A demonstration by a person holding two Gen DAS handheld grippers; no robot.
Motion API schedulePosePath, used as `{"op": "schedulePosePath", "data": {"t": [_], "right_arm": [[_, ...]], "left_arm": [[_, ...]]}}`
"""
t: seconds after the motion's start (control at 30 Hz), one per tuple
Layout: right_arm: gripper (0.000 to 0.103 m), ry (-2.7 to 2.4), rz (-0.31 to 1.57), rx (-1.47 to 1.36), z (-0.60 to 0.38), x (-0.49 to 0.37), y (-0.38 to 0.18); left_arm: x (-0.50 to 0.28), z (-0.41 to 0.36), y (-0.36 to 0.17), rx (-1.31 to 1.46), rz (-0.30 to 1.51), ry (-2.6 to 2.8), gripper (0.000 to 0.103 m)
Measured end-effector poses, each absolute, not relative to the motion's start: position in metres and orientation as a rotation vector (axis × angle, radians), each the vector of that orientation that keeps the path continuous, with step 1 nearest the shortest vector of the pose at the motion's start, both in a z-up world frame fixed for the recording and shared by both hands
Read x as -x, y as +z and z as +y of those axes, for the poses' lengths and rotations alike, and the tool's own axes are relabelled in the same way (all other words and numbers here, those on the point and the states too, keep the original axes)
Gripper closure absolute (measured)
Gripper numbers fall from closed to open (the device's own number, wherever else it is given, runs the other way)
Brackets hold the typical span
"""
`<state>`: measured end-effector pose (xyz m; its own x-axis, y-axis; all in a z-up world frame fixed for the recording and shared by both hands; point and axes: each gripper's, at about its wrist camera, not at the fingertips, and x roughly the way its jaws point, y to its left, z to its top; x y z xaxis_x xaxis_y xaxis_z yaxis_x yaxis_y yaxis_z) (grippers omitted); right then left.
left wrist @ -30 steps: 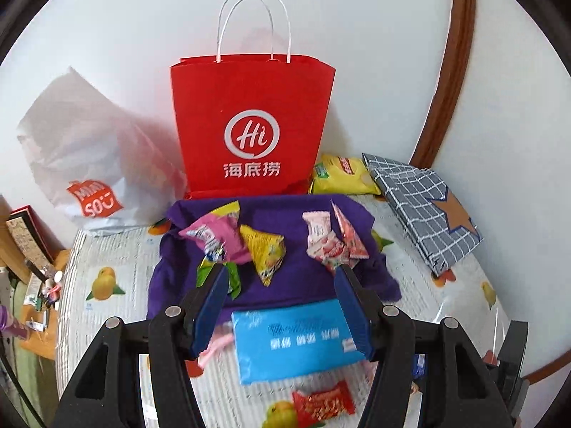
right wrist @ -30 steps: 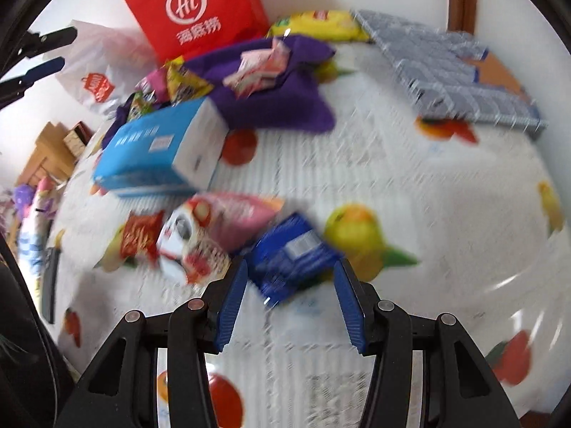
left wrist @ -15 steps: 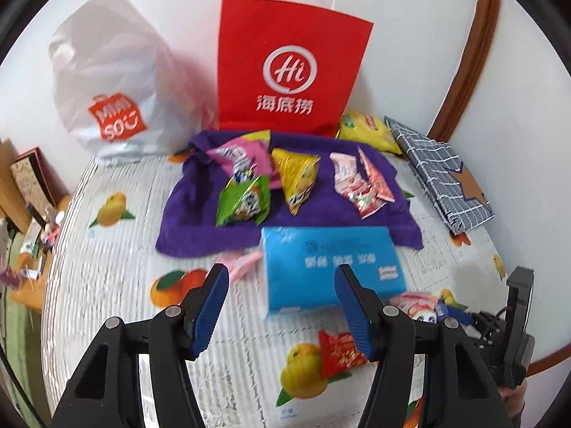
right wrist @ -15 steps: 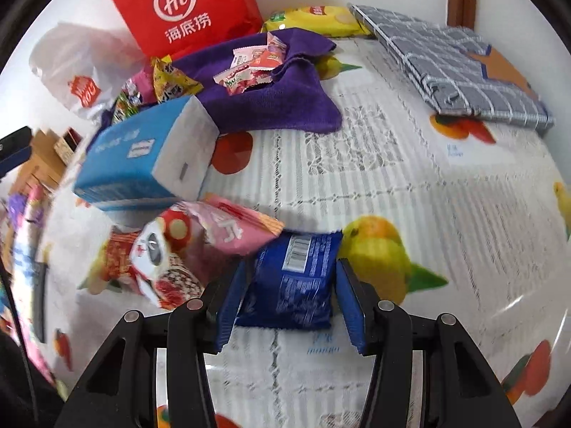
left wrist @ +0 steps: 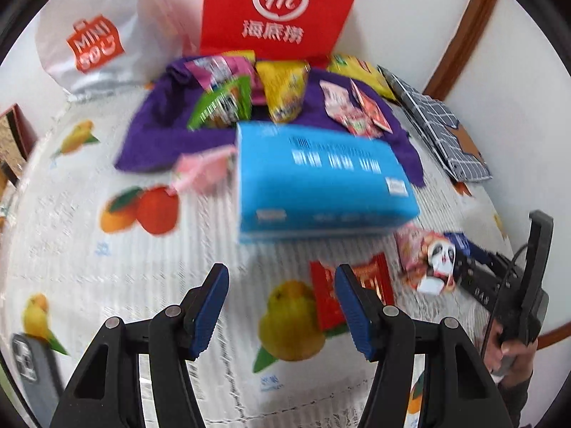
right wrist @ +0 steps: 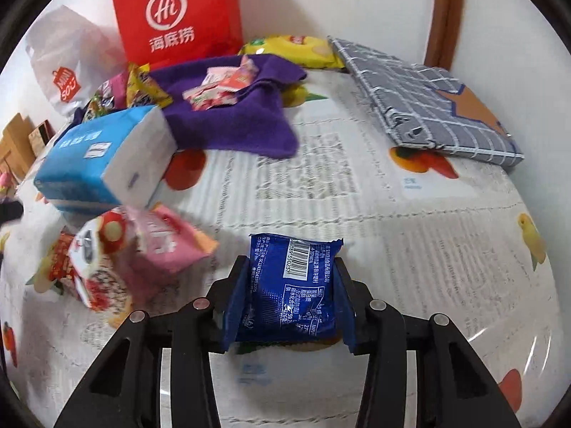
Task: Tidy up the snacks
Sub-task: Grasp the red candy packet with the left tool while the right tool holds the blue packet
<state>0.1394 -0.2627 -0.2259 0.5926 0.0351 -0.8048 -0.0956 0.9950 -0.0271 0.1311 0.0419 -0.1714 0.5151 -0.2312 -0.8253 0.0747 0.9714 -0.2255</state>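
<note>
My right gripper (right wrist: 291, 265) is closing its jaws on a blue snack packet (right wrist: 292, 292), and both pads touch the packet's sides just above the tablecloth. My left gripper (left wrist: 282, 274) is open and empty, low over a red packet (left wrist: 323, 299) that lies beside its right finger. A pink packet and a panda packet (right wrist: 107, 260) lie to the left of the blue one. A purple cloth (right wrist: 228, 121) holds several snacks, green, yellow and pink (left wrist: 282, 96).
A blue tissue pack (left wrist: 314, 185) lies between the cloth and the loose packets. A red paper bag (left wrist: 282, 7) and a white shopping bag (left wrist: 96, 32) stand at the wall. A grey checked pouch (right wrist: 428, 103) and a yellow chip bag (right wrist: 289, 48) lie at the back right. A phone (left wrist: 28, 360) lies at the near left.
My left gripper has dropped toward the table and now hangs over the red packet. My right gripper moved onto the blue packet and its jaws narrowed around it.
</note>
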Motion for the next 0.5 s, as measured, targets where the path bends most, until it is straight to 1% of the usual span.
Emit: {"op": "schedulePosePath", "data": {"t": [0.13, 0.17, 0.2, 0.23, 0.33, 0.5], "right_arm": [[0.058, 0.08, 0.909, 0.051, -0.269, -0.136, -0.227], [0.058, 0.081, 0.909, 0.047, -0.269, -0.137, -0.227], [0.058, 0.082, 0.909, 0.045, -0.269, -0.137, -0.227], [0.058, 0.083, 0.909, 0.042, -0.27, -0.137, -0.227], [0.058, 0.086, 0.91, 0.034, -0.27, -0.137, -0.227], [0.057, 0.088, 0.91, 0.04, -0.269, -0.137, -0.227]], "left_arm": [[-0.13, 0.031, -0.186, 0.239, 1.05, -0.28, 0.043], [-0.131, 0.027, -0.189, 0.248, 1.054, -0.305, 0.042], [-0.13, 0.025, -0.191, 0.254, 1.054, -0.312, 0.035], [-0.13, 0.021, -0.193, 0.265, 1.046, -0.321, 0.033], [-0.132, 0.018, -0.197, 0.31, 1.049, -0.343, 0.03], [-0.137, 0.009, -0.205, 0.345, 1.062, -0.338, 0.028]]}}
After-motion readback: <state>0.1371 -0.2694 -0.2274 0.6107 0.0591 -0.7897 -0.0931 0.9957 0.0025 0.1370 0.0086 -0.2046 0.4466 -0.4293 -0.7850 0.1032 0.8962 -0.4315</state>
